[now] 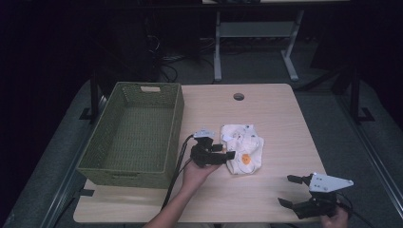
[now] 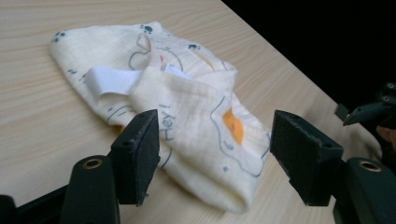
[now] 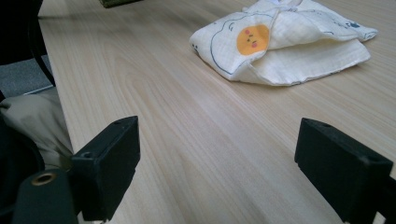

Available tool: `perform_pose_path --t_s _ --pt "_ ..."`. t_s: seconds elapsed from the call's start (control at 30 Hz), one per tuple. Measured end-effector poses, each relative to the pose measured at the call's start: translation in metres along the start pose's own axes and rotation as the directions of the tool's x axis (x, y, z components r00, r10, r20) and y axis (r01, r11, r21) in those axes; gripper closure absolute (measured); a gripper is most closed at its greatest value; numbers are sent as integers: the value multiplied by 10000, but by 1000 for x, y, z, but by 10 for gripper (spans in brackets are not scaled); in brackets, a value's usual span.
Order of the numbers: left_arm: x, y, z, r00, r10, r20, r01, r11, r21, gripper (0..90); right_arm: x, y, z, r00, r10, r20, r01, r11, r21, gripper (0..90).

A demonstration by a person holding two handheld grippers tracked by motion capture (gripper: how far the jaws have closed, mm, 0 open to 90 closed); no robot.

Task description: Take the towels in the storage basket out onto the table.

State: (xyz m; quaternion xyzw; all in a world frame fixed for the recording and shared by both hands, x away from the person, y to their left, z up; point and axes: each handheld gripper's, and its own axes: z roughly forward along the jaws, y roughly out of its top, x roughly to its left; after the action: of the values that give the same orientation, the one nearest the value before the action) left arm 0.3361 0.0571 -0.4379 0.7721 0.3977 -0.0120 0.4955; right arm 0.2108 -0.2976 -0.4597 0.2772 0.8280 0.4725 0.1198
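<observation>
Left tongs (image 2: 215, 154) gape empty beside the folded cloth (image 2: 187, 121); right tongs (image 3: 219, 172) gape empty. A shallow pinch could unfold it.

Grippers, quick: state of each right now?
Left gripper: jaws open astride the folded cloth, not pressing it.
Right gripper: jaws open, nothing between them.
</observation>
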Motion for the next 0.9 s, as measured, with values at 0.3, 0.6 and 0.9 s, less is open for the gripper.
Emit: perform_pose_path --t_s 0.3,0.6,0.9 --pt "-10 -19 -19 9985 551 -24 -551 9984 -131 308 0 0 2 10000 14 29 -15 9999 128 138" --pt "-13 -37 -31 9950 969 -227 -971 9952 -81 289 1 0 2 10000 -26 54 25 9999 149 138" --pt "-17 -55 -42 9941 1054 -257 -1061 9939 -285 288 1 0 3 10000 -20 50 19 9998 194 138"
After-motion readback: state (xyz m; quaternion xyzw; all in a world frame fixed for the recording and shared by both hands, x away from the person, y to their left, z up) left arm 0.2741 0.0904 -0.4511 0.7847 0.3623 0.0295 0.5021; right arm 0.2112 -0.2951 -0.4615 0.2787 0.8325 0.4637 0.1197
